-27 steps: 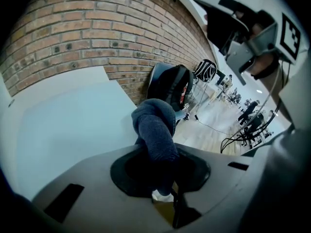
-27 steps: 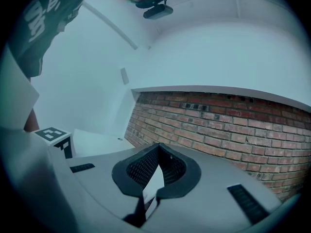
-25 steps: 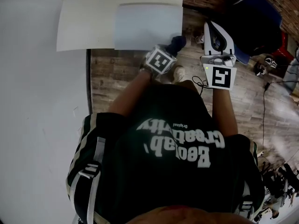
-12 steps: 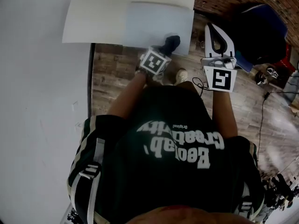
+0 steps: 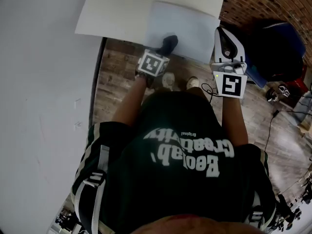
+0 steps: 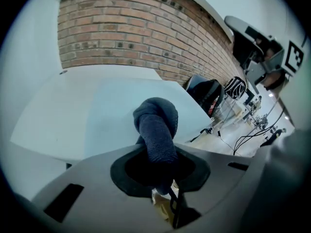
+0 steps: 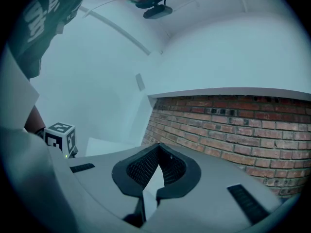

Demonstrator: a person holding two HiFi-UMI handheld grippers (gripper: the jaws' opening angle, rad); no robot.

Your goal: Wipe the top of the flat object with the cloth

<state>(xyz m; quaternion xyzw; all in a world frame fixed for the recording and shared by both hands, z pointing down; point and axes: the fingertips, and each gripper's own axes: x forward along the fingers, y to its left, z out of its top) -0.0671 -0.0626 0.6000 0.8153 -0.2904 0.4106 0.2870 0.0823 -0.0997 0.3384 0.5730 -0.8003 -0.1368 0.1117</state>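
Note:
The flat object [image 5: 187, 26] is a pale sheet lying on the white table [image 5: 117, 11]; the left gripper view shows it as the pale sheet [image 6: 116, 110]. My left gripper [image 5: 163, 51] is shut on a rolled dark blue cloth [image 5: 169, 43], whose end rests at the sheet's near edge, left of its middle. In the left gripper view the cloth [image 6: 156, 127] sticks out from my left gripper [image 6: 159, 166] over the sheet. My right gripper [image 5: 221, 31] hovers by the sheet's right edge. The right gripper view shows that gripper [image 7: 158, 148] with its jaws meeting on nothing.
A brick wall [image 5: 253, 4] runs behind the table. A dark bag or seat [image 5: 278, 43] stands at the right, on the wooden floor [image 5: 114, 82], with cables [image 5: 273, 126] beside it. A white wall [image 5: 44, 106] fills the left. The person's shoes [image 5: 168, 79] are under the table edge.
My left gripper has slid the cloth leftward along the sheet's near edge, from its right corner towards the middle. The right gripper has stayed beside the right edge.

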